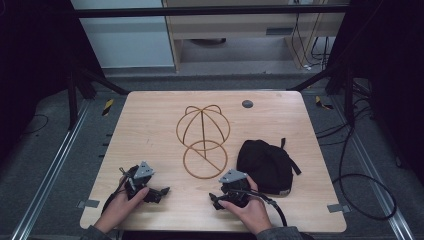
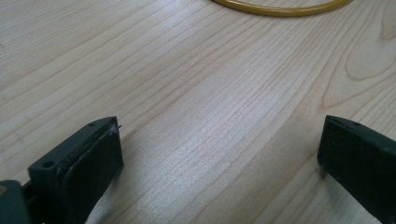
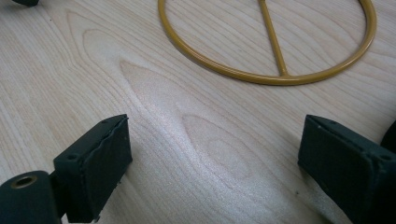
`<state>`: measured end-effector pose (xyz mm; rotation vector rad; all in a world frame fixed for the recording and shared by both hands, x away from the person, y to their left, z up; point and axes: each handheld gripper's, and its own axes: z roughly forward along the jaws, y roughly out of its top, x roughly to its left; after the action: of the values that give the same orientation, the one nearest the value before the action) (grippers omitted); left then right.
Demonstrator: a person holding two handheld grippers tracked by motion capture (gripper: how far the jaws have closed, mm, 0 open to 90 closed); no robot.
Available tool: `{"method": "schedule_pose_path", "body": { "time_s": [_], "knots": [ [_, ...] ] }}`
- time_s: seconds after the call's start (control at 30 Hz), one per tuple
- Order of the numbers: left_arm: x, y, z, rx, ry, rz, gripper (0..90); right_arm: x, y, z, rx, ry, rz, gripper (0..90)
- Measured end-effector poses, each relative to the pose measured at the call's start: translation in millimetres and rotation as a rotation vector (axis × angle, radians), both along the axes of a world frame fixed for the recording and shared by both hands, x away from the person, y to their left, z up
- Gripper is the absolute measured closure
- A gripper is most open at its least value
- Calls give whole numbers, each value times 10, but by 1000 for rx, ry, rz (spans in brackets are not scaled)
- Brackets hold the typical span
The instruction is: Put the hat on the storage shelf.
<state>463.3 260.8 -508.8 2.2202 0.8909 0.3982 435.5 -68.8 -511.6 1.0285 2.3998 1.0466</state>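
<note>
A gold wire stand (image 1: 202, 141), a domed frame over a flat ring, rests at the middle of the wooden table (image 1: 150, 115). A black cap (image 1: 266, 165) lies to its right, near the front. My left gripper (image 1: 159, 191) rests low on the table at the front left, open, with bare wood between its jaws (image 2: 219, 140). My right gripper (image 1: 215, 200) sits at the front centre, just left of the cap, also open over bare wood (image 3: 212, 144). The stand's ring (image 3: 261, 74) lies just ahead of the right gripper, and its edge (image 2: 280, 9) shows ahead of the left one.
A small grey disc (image 1: 247, 104) sits near the table's far edge. Cables (image 1: 360, 195) trail on the floor to the right. Dark metal frame legs (image 1: 75, 95) stand at the table's far corners.
</note>
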Motion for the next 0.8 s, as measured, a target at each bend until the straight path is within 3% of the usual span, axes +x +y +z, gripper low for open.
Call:
{"method": "schedule_pose_path", "body": {
  "time_s": [0.3,0.43,0.67,0.7,0.8],
  "knots": [
    [3,-3,0,-1,0,-1,0,-43,32,78,-24,14,-13,79],
    [1,-5,-2,-6,1,2,0,-98,-9,172,-38,-4,-35,79],
    [1,-2,0,-1,0,-1,0,-233,-197,348,-66,-76,-97,87],
    [1,-2,0,-1,0,-1,0,-262,-258,378,-90,-97,-133,76],
    [1,-2,0,-1,0,-1,0,-292,-330,419,-79,-128,-172,69]
  ]
}}
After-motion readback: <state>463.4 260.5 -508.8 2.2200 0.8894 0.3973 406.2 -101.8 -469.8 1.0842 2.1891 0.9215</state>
